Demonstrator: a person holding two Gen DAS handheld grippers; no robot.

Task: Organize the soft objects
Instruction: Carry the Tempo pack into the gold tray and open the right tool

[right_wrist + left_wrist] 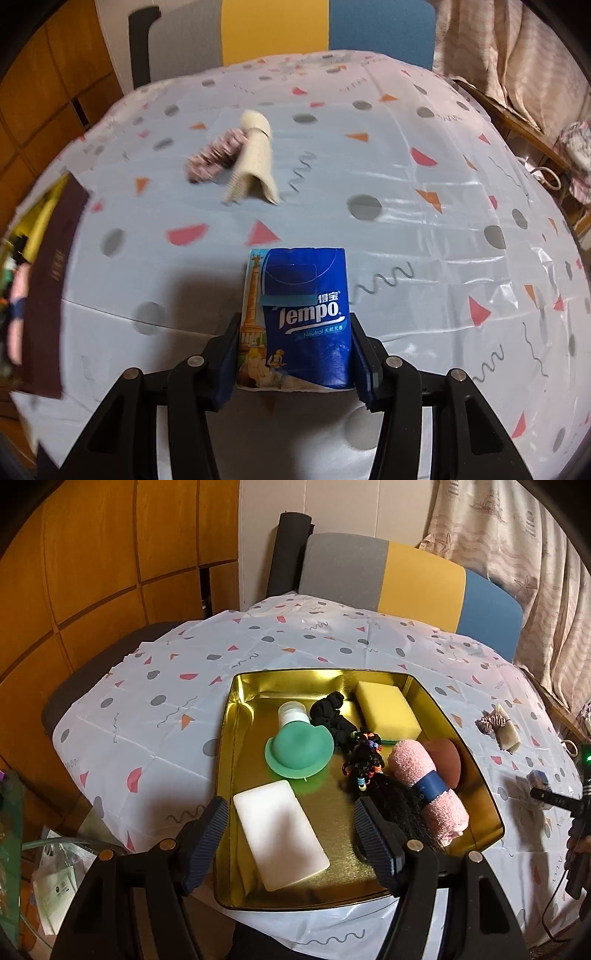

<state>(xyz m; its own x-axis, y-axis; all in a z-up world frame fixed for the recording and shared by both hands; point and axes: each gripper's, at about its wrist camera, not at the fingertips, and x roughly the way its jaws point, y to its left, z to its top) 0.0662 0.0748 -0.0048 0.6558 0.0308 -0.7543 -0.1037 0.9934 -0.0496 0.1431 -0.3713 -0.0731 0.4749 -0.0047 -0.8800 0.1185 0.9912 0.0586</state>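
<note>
A gold tin tray (236, 716) holds a white foam block (280, 830), a green hat-shaped piece (299, 747), a black scrunchie (328, 712), a yellow sponge (388, 709), beaded hair ties (364, 757), a pink rolled towel (424, 786) and a brown puff (445, 757). My left gripper (291, 812) hangs open over the tray's near end, above the white block, with nothing between its pads. My right gripper (295, 325) is shut on a blue Tempo tissue pack (306, 295) over the tablecloth, to the right of the tray. That pack (537, 780) shows small at the left wrist view's right edge.
A beige cloth roll (256, 155) and a pink-white twine bundle (214, 158) lie on the patterned tablecloth (424, 206) beyond the pack. The tray's dark outer wall (48, 288) stands at the left. A grey, yellow and blue chair back (417, 579) sits behind the table.
</note>
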